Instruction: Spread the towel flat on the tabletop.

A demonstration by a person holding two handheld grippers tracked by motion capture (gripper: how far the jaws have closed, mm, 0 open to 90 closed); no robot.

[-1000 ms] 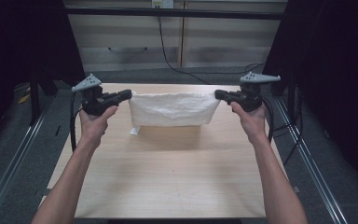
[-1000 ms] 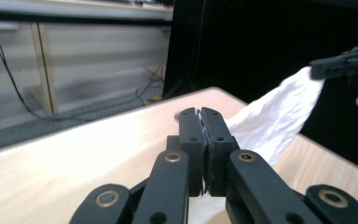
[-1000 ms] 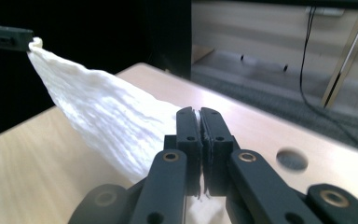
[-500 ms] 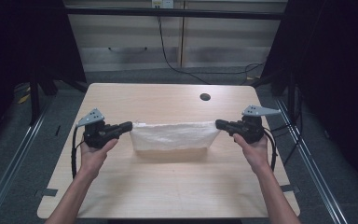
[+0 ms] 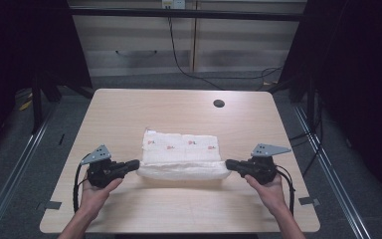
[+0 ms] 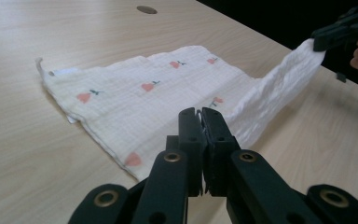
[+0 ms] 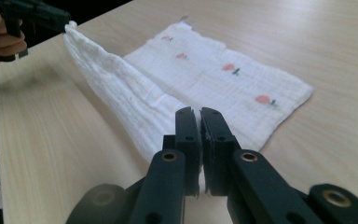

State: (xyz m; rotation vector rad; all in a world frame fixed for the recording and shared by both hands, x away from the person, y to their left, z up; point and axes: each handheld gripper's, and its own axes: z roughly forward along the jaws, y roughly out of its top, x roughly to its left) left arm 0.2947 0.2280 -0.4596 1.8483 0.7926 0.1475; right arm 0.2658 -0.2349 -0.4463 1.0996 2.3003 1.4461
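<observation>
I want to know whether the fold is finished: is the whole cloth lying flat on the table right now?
No, the near edge of the cloth is held stretched between the left gripper and the right gripper.

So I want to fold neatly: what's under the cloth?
The cloth lies on the bare table; its near edge is lifted. Whatever it covers is hidden.

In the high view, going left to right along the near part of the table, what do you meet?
Left hand → left gripper, shut on the cloth's corner → white cloth with small red prints → right gripper, shut on the other corner → right hand.
</observation>
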